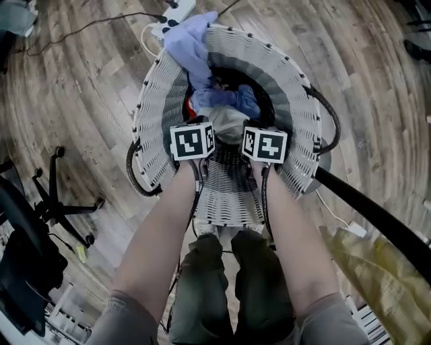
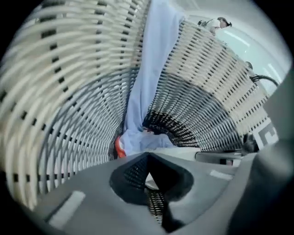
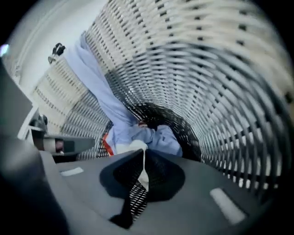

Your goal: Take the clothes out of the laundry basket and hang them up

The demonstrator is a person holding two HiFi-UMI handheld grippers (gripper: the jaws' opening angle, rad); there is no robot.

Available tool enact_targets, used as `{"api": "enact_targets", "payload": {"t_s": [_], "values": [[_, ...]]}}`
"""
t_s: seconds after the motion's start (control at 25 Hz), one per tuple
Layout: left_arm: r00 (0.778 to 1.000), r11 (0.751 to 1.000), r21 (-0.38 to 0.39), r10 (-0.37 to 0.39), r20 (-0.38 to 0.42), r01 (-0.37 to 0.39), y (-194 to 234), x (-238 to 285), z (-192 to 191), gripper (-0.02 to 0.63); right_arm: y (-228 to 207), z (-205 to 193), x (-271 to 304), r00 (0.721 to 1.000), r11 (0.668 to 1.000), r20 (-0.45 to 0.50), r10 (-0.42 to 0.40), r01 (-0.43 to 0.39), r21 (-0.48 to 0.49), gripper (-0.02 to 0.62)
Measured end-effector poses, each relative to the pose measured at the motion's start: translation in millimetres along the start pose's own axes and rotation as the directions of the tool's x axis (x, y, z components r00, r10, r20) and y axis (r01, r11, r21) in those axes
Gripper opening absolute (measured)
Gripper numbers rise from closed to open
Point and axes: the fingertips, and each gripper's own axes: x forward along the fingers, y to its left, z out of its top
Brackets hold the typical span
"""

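At the far left we see the legs of an office chair [image 1: 64,205] on the wooden floor [image 1: 81,101]. Right of it, in the middle, stands the woven laundry basket [image 1: 151,114], white with grey bands, and beyond its far rim lies a power strip [image 1: 172,17]. A light blue garment [image 1: 188,44] hangs over the far left part of the rim and runs down the inner wall to the heap at the bottom, where a red-orange piece [image 2: 119,148] shows at the heap's left edge. Both our arms reach down into the basket from the near side. The left gripper [image 2: 148,158] has its jaws drawn together, with a bit of the white cloth [image 1: 230,122] nipped between them. That white cloth lies on top of the heap, between our two marker cubes. Just right of it, the right gripper [image 3: 141,153] is likewise closed, a fold of the same white cloth pinched between its jaws. Further right, a black pole [image 1: 377,215] runs from the basket's right side toward the near right corner, and a yellow bag [image 1: 377,276] lies beneath it.
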Motion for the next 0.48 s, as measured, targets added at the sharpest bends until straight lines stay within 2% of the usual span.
{"api": "enact_targets", "payload": {"t_s": [0.08,0.28,0.48], "values": [[1.0,1.0,0.012,-0.005,0.005,0.005,-8,-15,4,0.0,13,11,-21,0.999,0.999,0.033,0.038,-0.039,0.033,0.037],[1.0,1.0,0.01,-0.01,0.015,0.01,-20,-60,15,0.0,36,37,-82,0.989,0.993,0.102,0.103,-0.108,0.042,0.037],[0.999,1.0,-0.006,-0.02,0.042,0.02,-30,-118,26,0.0,60,60,-154,0.972,0.988,0.176,0.155,-0.154,-0.018,0.037]]}}
